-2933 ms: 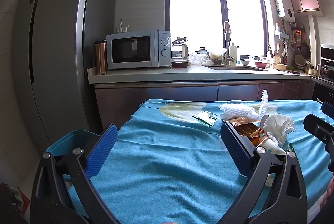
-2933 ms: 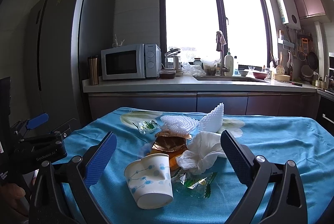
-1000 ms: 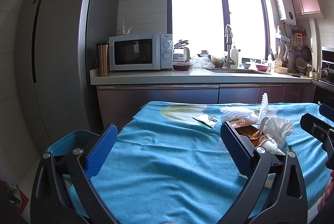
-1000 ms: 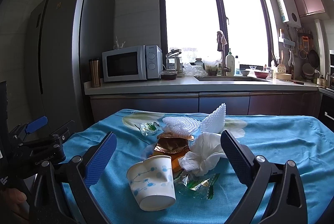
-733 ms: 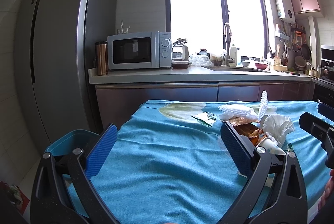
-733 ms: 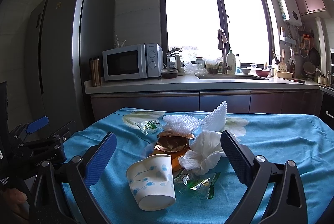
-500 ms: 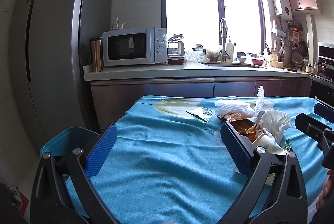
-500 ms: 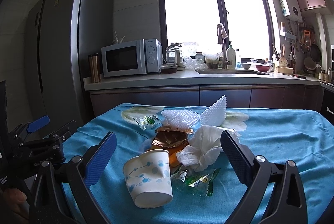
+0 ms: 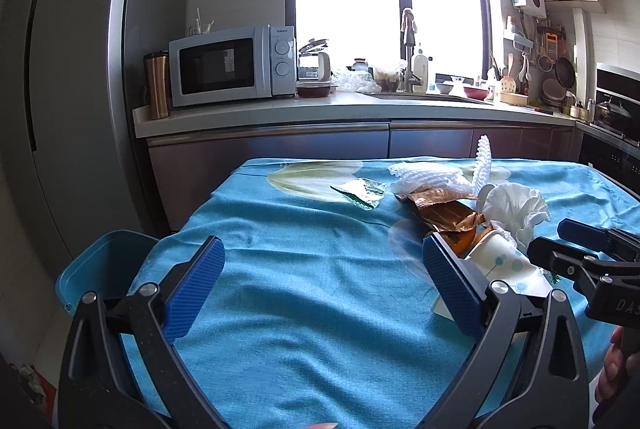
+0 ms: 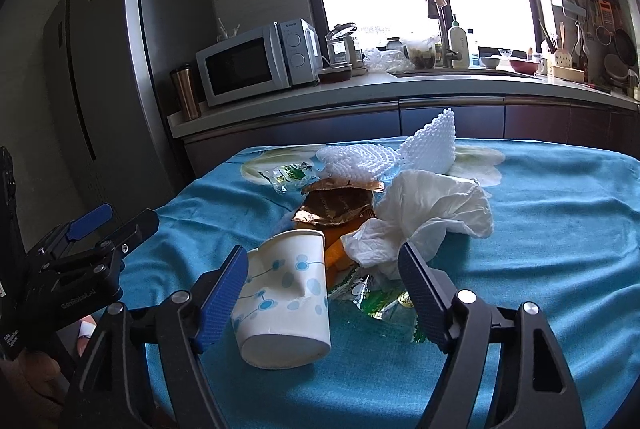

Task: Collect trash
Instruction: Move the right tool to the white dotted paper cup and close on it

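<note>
A dented white paper cup [image 10: 284, 293] with blue dots lies on its side on the teal tablecloth [image 10: 560, 229]. My right gripper [image 10: 324, 289] straddles it with jaws closing. The left pad is at the cup's side and the right pad stands apart from it. Behind the cup are a crumpled white tissue [image 10: 424, 213], a brown foil wrapper [image 10: 336, 205], white foam netting [image 10: 384, 157] and green wrappers [image 10: 288, 175]. My left gripper [image 9: 320, 285] is open over bare cloth, left of the cup [image 9: 504, 265].
A blue bin [image 9: 100, 269] stands below the table's left edge. Behind the table runs a kitchen counter [image 9: 360, 113] with a microwave [image 9: 228, 69] and a sink. A tall grey fridge [image 9: 72, 89] stands at the left. A hand [image 9: 612, 369] holds the right gripper.
My right gripper has moved forward and down onto the paper cup, and its jaws have narrowed around it. My left gripper has dipped a little toward the cloth.
</note>
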Action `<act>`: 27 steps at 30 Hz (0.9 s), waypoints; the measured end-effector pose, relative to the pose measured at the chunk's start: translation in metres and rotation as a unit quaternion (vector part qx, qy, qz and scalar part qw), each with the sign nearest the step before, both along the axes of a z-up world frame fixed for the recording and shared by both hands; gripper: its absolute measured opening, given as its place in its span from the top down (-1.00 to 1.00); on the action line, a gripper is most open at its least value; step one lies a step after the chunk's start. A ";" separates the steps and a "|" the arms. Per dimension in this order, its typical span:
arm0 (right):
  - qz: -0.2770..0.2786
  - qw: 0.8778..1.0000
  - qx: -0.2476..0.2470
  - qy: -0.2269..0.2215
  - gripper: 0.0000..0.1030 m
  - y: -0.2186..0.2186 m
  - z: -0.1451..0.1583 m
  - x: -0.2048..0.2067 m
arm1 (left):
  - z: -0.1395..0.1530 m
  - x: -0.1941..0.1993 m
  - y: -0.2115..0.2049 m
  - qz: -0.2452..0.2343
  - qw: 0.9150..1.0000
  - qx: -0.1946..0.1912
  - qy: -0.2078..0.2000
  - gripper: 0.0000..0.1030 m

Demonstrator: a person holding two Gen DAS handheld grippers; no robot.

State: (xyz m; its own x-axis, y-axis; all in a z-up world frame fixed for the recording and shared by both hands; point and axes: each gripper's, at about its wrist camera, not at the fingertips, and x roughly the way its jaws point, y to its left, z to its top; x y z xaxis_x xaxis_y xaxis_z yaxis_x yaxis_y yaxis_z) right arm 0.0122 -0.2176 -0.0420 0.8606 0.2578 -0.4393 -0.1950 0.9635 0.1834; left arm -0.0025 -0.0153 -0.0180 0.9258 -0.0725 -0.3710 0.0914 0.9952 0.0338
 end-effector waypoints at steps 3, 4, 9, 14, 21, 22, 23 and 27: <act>0.007 1.000 0.006 0.006 -0.41 -0.003 -0.001 0.001 | -0.003 0.004 -0.006 -0.014 1.000 0.000 0.011 -0.89; 0.012 1.000 0.009 0.010 -0.40 -0.004 -0.001 0.001 | -0.004 0.005 -0.008 -0.017 1.000 0.000 0.014 -0.89; 0.047 0.998 0.005 0.034 -0.22 0.007 -0.004 0.009 | -0.008 0.010 -0.014 -0.024 0.999 0.002 0.025 -0.89; 0.070 0.995 0.020 0.071 -0.11 0.013 -0.013 0.021 | -0.008 0.014 -0.013 -0.027 0.999 0.002 0.034 -0.89; 0.095 0.990 0.055 0.091 0.20 0.010 -0.019 0.024 | -0.008 0.025 -0.010 -0.026 0.999 0.004 0.044 -0.89; 0.096 0.989 0.060 0.091 0.23 0.008 -0.019 0.023 | -0.008 0.027 -0.010 -0.026 0.999 0.005 0.045 -0.89; 0.098 0.989 0.067 0.091 0.37 0.007 -0.019 0.023 | -0.008 0.029 -0.010 -0.027 0.999 0.005 0.047 -0.89; 0.099 0.988 0.082 0.087 0.40 -0.003 -0.016 0.021 | -0.007 0.035 -0.010 -0.037 0.998 0.000 0.055 -0.89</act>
